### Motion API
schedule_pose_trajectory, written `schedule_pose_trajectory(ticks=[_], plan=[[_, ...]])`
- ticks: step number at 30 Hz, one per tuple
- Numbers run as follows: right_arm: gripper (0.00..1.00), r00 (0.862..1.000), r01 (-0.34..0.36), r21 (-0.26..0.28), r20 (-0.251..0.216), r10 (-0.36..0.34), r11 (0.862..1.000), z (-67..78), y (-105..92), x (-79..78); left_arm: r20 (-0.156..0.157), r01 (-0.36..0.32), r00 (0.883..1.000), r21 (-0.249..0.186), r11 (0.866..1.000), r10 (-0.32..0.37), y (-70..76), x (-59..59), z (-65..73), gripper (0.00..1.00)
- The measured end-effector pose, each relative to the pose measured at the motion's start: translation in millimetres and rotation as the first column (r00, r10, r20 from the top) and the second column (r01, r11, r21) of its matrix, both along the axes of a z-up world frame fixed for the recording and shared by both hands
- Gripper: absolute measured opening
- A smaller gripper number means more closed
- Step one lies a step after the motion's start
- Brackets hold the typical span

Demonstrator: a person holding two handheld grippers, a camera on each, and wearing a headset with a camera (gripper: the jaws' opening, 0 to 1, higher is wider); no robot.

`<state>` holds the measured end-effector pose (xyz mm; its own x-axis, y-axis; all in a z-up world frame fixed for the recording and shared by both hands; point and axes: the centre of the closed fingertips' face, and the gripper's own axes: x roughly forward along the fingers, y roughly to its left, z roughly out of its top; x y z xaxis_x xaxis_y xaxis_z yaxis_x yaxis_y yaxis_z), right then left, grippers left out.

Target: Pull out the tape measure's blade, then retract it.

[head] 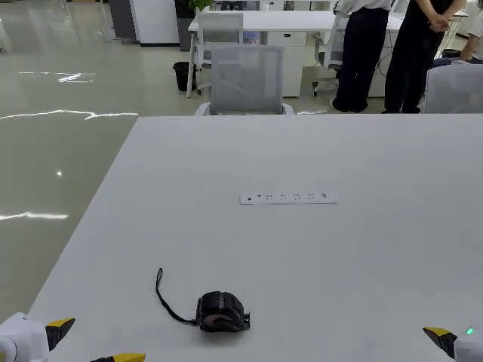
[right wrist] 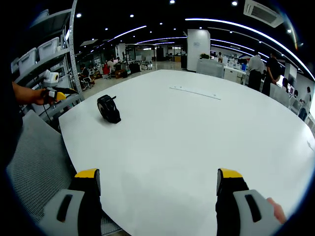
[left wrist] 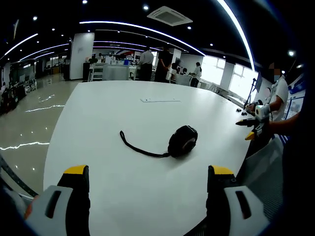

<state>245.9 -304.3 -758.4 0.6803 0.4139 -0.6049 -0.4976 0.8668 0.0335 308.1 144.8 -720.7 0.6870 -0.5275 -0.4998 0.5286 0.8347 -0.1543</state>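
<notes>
Black, the tape measure (head: 223, 312) lay on the white table (head: 302, 249), its strap (head: 162, 290) trailing. The left gripper (left wrist: 147, 170) and right gripper (right wrist: 160, 173) stood released, jaws wide.

We sat at a broad white tabletop (head: 317, 256) in an open-plan office, with a grey mesh-backed office chair (head: 246, 79) at its far edge and a glossy pale floor (head: 53, 151) mirroring the lights on the left. Beyond stood white desks (head: 302, 21) and people in dark trousers (head: 362, 60). Overhead ran curved ceiling light strips (left wrist: 128, 23) beside a square ceiling air vent (left wrist: 170, 15), and bright windows (left wrist: 234, 77) lined one wall.
</notes>
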Motion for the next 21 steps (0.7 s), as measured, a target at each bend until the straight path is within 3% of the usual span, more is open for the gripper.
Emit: schedule_pose_trajectory(ticks=[8,10,11,12,16,21], plan=[[0.99,1.0,-0.018,0.009,-0.012,0.018,1.0,3.4,1.3,0.1,0.018,-0.004,1.0,-0.001,1.0,0.004,-0.5,3.3,4.3,0.99],[0.98,0.999,-0.037,-0.019,-0.016,0.036,0.999,1.8,2.3,-1.9,0.014,-0.003,1.0,-0.006,1.0,0.003,-1.3,3.0,4.4,0.99],[0.92,0.997,-0.065,0.001,-0.051,0.065,0.998,-0.4,8.5,-8.8,0.015,-0.003,1.0,-0.004,1.0,0.003,-1.3,3.1,4.0,0.99],[0.89,0.997,-0.059,-0.006,-0.039,0.059,0.998,0.1,8.6,-6.9,0.013,-0.002,1.0,-0.002,1.0,0.002,-1.3,3.1,3.4,0.99],[0.99,0.998,-0.052,-0.018,-0.028,0.052,0.998,-3.8,7.7,-4.4,0.007,0.0,1.0,-0.003,1.0,0.0,-2.4,2.3,2.6,0.99],[1.0,0.999,-0.038,-0.015,-0.013,0.038,0.999,-1.0,3.2,-1.5,0.01,-0.004,1.0,0.002,1.0,0.004,-1.3,2.8,3.5,0.99]])
